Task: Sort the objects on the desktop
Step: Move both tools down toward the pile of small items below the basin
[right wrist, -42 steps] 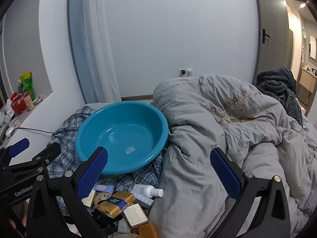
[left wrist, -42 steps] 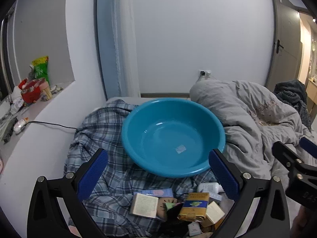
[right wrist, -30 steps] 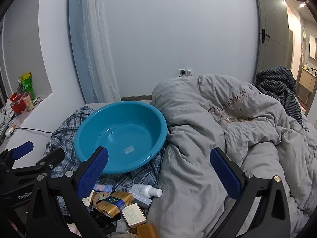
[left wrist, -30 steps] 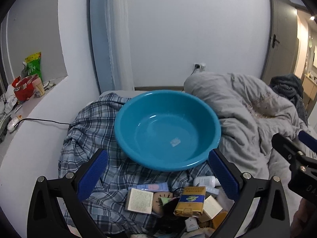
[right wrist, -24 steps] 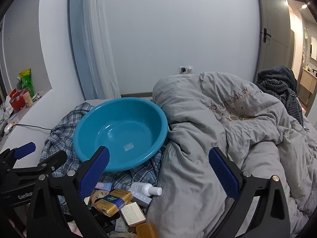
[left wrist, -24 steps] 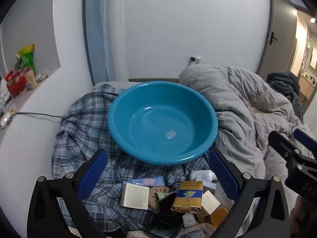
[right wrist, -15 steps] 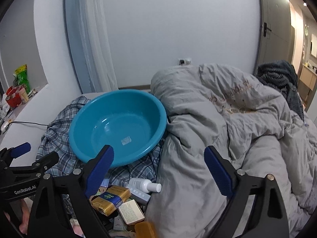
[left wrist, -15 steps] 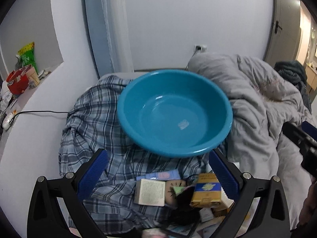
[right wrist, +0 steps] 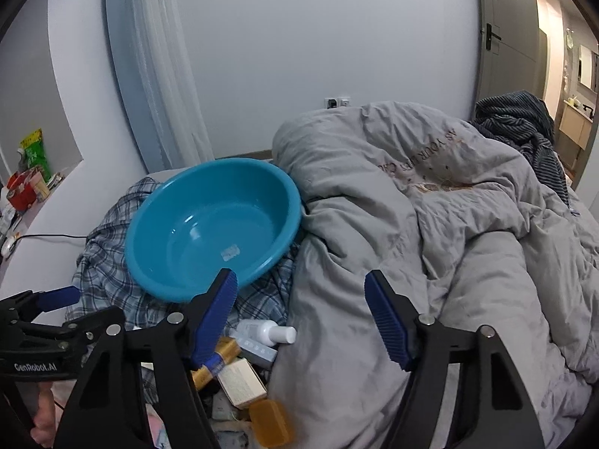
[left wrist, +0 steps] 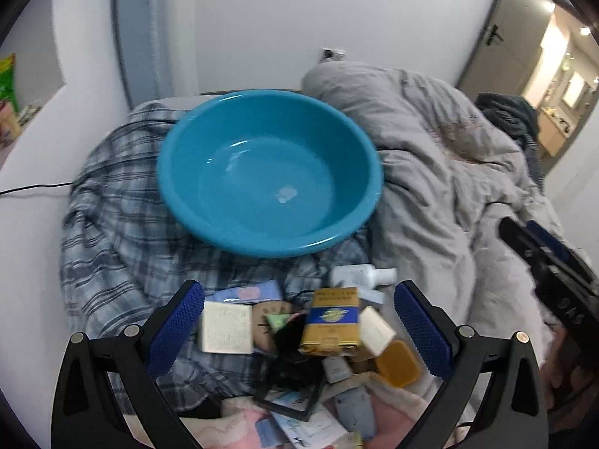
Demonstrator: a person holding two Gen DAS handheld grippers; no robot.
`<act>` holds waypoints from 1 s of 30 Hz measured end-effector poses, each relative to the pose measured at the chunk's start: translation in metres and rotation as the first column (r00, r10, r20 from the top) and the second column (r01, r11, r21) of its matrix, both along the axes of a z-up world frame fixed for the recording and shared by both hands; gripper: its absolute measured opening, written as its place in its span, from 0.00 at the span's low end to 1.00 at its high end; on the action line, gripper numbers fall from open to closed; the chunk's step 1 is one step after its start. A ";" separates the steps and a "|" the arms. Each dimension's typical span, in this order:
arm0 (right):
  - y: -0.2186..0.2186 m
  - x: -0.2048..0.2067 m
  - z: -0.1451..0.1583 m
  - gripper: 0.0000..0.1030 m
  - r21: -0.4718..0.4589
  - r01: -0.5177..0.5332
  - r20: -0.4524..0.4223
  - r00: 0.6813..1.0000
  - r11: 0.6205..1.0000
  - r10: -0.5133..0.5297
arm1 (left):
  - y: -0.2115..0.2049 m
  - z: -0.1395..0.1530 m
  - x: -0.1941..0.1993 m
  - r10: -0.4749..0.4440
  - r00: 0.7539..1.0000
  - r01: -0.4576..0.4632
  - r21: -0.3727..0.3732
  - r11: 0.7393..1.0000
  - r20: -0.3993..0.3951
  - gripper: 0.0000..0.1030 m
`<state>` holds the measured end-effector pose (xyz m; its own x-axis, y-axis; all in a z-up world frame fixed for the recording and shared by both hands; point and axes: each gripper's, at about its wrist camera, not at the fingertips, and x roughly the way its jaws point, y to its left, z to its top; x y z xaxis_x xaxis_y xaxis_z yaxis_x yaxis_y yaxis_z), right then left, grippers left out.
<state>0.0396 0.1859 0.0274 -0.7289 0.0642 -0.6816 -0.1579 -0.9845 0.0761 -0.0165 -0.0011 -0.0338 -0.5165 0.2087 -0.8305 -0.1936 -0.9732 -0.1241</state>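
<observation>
At the left of the left wrist frame a plaid shirt [left wrist: 112,202] lies crumpled on the bed; centre frame, the blue basin [left wrist: 269,172] sits empty on it. Below, the left gripper [left wrist: 297,327] hangs with fingers apart over the pile: white box [left wrist: 226,327], gold pack [left wrist: 331,316], amber case [left wrist: 397,368], small white bottle [left wrist: 361,275]. At the right edge the right gripper [right wrist: 301,318] also hangs with fingers apart, empty, before the grey duvet [right wrist: 430,224]. Sorting seems barely begun; next likely calls for lowering onto one item and closing.
</observation>
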 end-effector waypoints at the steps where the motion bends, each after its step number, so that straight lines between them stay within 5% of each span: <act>1: 0.001 0.002 -0.001 0.62 0.001 0.003 0.004 1.000 1.000 -0.003 | -0.001 -0.002 0.003 0.009 1.000 -0.009 -0.015 1.000 -0.008 1.00; 10: 0.005 0.017 -0.008 0.60 -0.037 -0.038 0.041 0.998 0.999 0.039 | 0.006 -0.013 0.025 -0.042 0.999 0.042 -0.008 0.999 -0.010 1.00; 14: 0.003 0.021 -0.011 0.60 -0.020 -0.029 0.050 0.998 0.999 0.030 | 0.013 -0.028 0.026 -0.149 0.986 0.134 0.173 0.976 0.079 0.90; 17: 0.000 0.024 -0.019 0.58 0.012 -0.018 0.064 0.998 1.000 0.017 | 0.020 -0.038 0.025 -0.134 0.987 0.124 0.113 0.986 0.086 0.89; 20: -0.002 0.025 -0.030 0.37 0.010 -0.018 0.089 0.996 1.000 0.017 | 0.024 -0.046 0.023 -0.150 0.984 0.142 0.086 0.986 0.097 0.89; 30: 0.006 0.020 -0.057 0.36 -0.041 -0.030 0.142 0.989 0.999 0.035 | 0.032 -0.086 0.006 -0.221 0.961 0.198 0.142 0.970 0.168 0.90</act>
